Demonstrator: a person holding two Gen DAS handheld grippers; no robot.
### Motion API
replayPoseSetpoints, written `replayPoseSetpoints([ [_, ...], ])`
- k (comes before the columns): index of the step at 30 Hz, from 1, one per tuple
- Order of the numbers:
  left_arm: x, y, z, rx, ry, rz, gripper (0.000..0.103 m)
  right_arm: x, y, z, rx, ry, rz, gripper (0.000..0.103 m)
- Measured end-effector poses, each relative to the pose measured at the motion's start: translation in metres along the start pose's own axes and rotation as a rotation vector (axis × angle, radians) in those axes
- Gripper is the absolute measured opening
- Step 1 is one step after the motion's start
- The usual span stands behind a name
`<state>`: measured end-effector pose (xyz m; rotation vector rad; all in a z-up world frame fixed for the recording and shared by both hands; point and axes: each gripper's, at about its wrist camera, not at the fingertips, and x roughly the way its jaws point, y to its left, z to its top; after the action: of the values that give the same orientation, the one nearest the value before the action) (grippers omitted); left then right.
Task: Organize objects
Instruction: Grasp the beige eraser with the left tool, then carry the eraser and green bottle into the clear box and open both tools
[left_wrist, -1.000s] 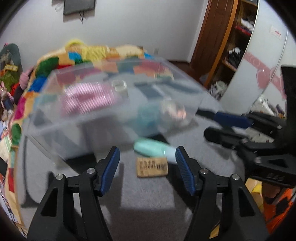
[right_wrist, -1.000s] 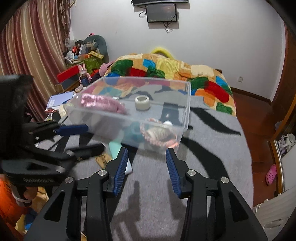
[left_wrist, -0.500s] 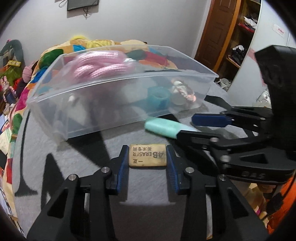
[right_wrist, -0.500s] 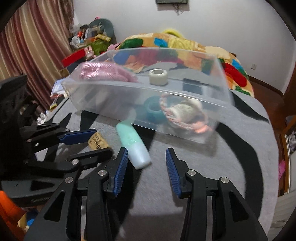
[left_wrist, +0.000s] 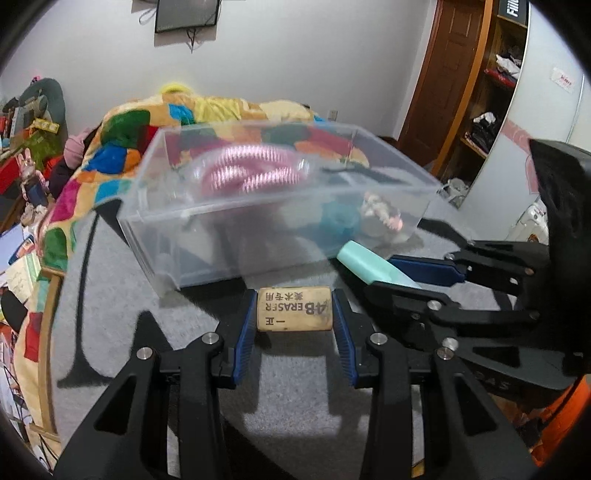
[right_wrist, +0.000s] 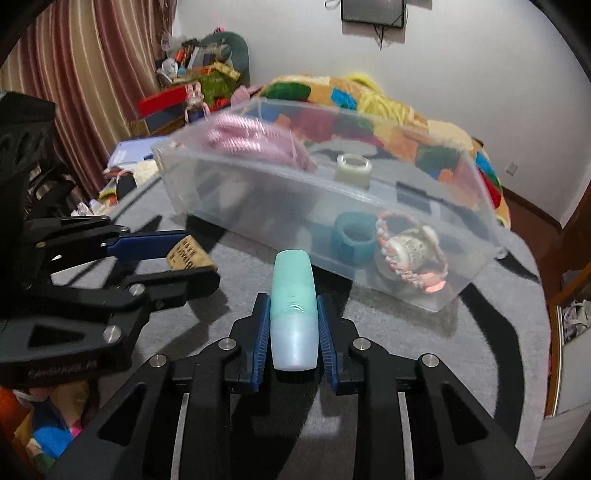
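My left gripper (left_wrist: 294, 310) is shut on a tan eraser (left_wrist: 293, 309) printed "4B ERASER", held just above the grey blanket in front of the clear plastic bin (left_wrist: 229, 229). My right gripper (right_wrist: 293, 314) is shut on a mint-green highlighter (right_wrist: 293, 295) that points toward the bin (right_wrist: 476, 177). The bin holds a pink coiled cord (right_wrist: 255, 140), a tape roll (right_wrist: 353, 168), a teal ring (right_wrist: 352, 242) and a beaded bracelet (right_wrist: 410, 253). The left gripper with the eraser (right_wrist: 190, 254) also shows in the right wrist view; the highlighter (left_wrist: 373, 264) also shows in the left wrist view.
Everything sits on a bed with a grey blanket (right_wrist: 424, 369) and a patchwork quilt (left_wrist: 122, 144) behind the bin. Cluttered shelves and curtains (right_wrist: 92, 74) stand at the left, a wardrobe and door (left_wrist: 476, 74) at the right.
Both grippers have closed: the left on the eraser, the right on the highlighter. Both have moved in closer to the bin's front.
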<state>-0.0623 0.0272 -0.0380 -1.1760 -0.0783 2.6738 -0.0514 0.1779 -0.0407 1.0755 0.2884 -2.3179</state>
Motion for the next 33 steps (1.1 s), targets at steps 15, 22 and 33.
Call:
replayPoseSetpoints([
  [15,-0.024,-0.014,0.072,0.023,-0.157,0.004,0.039,-0.054,-0.033,0.048,0.129,-0.191,-0.055,0.023],
  [22,-0.003,-0.014,0.094,0.033,-0.136,0.028,0.039,-0.027,-0.064,0.060,0.219,-0.145,-0.099,0.023],
  [33,0.047,-0.016,0.102,0.029,-0.047,0.048,0.039,0.007,-0.078,0.055,0.248,-0.079,-0.100,0.023],
])
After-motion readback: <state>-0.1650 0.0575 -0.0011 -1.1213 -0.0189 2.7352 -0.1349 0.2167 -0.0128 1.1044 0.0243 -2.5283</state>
